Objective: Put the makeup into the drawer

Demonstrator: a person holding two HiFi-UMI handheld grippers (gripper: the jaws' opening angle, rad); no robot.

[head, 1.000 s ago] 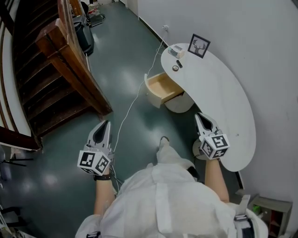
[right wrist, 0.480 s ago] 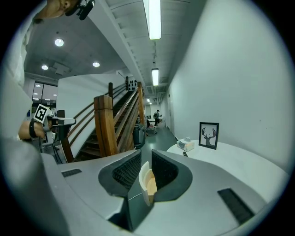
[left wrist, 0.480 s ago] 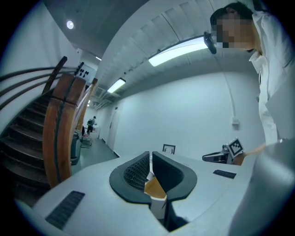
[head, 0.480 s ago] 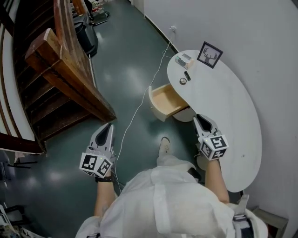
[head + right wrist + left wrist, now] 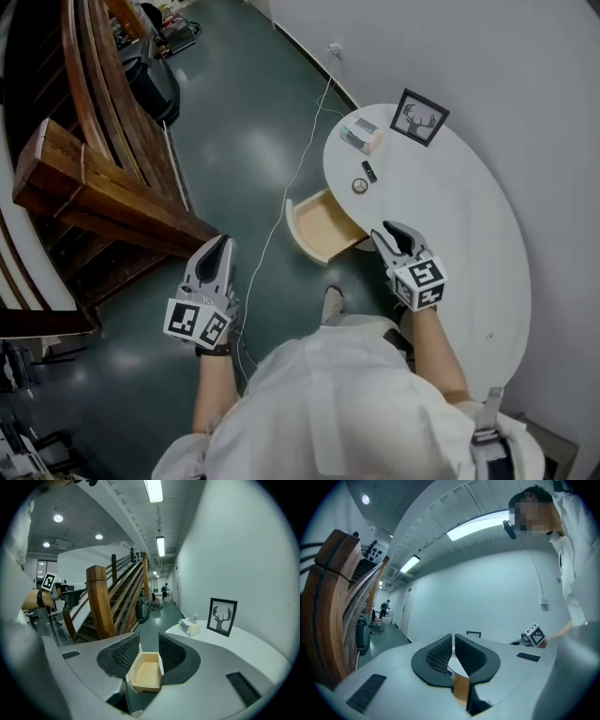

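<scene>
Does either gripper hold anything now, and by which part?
Nothing is held. The left gripper is shut and empty; the jaws of the right gripper have just been opening, with nothing between them.

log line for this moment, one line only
drawer: open, empty | makeup: on table | left gripper: shut, empty | right gripper: jaws just opening, empty, aimed at drawer

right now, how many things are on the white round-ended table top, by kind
black-framed deer picture: 1
pale tissue box: 1
small makeup pieces: 2, a black tube and a round compact
total: 4
</scene>
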